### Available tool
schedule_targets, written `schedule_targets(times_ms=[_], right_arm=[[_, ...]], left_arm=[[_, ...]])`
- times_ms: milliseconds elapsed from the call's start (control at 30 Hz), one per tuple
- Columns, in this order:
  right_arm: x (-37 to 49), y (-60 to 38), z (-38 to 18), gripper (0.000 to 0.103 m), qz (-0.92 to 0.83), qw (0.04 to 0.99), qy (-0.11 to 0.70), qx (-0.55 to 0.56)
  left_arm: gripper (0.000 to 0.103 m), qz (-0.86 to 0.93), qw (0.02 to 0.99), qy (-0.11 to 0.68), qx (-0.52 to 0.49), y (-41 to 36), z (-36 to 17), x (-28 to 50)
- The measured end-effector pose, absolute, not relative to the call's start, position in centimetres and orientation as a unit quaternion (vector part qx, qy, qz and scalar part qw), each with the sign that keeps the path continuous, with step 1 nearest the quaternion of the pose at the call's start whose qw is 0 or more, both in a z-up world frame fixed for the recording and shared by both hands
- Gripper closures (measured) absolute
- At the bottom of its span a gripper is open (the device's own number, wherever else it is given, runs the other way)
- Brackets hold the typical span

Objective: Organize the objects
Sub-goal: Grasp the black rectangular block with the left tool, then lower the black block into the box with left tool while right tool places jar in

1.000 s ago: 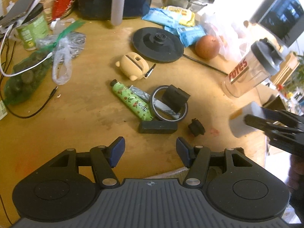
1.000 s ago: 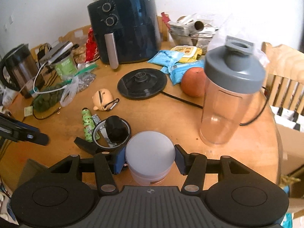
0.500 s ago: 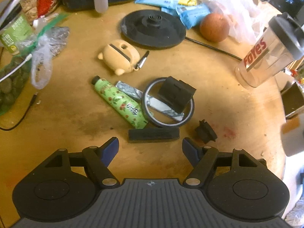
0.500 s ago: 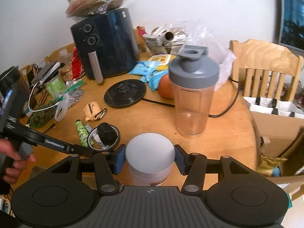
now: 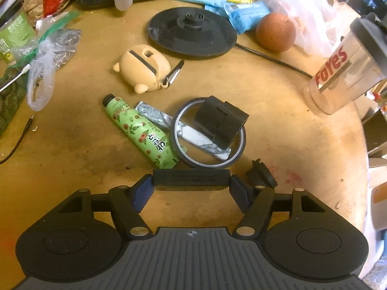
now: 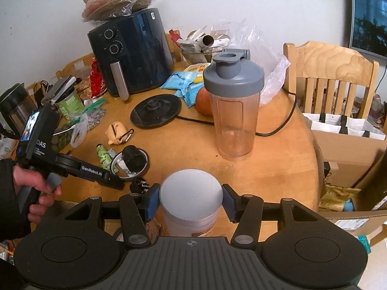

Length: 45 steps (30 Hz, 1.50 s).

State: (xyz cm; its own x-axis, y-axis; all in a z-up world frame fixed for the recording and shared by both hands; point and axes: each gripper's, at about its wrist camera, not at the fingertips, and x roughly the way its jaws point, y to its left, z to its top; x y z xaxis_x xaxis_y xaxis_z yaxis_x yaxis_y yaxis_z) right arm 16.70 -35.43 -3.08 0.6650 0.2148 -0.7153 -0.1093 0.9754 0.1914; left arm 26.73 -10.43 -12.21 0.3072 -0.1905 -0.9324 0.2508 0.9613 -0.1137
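My left gripper [image 5: 191,189] is low over the wooden table, its blue pads at both ends of a flat black bar [image 5: 191,180]; the jaws stand wide, touching or nearly touching the bar. Beyond it lie a green tube [image 5: 140,131], a tape ring [image 5: 208,136] with a black block [image 5: 220,122] on it, and a small black knob [image 5: 262,175]. My right gripper [image 6: 191,199] is shut on a white-lidded jar [image 6: 191,192] held near the table's front edge. The left gripper also shows in the right wrist view [image 6: 113,181].
A clear shaker bottle [image 6: 233,113] with grey lid stands mid-table right. A kettle base [image 5: 192,32], an orange [image 5: 275,32], a yellow bear case [image 5: 141,68], snack packets, an air fryer [image 6: 131,52] and bags crowd the back. A wooden chair [image 6: 331,79] and cardboard boxes stand at right.
My left gripper has moved forward and down until its pads flank the black bar. My right gripper has pulled back and up from the shaker bottle, still holding the jar.
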Motion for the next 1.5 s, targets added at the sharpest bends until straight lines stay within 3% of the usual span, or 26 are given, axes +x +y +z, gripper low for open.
schedule_targets(times_ms=[767,1500], right_arm=[[18.9,-31.8,-1.7,0.047,0.237,0.892,0.381,0.042],[16.4,-29.0,-2.0,0.047,0.346,0.851,0.394,0.036]], left_arm=[[0.035,-0.189,0.839,0.504,-0.085,-6.2,-3.0,20.1],[0.035,-0.105,0.827,0.539,-0.119,-3.3,-4.3,12.3]])
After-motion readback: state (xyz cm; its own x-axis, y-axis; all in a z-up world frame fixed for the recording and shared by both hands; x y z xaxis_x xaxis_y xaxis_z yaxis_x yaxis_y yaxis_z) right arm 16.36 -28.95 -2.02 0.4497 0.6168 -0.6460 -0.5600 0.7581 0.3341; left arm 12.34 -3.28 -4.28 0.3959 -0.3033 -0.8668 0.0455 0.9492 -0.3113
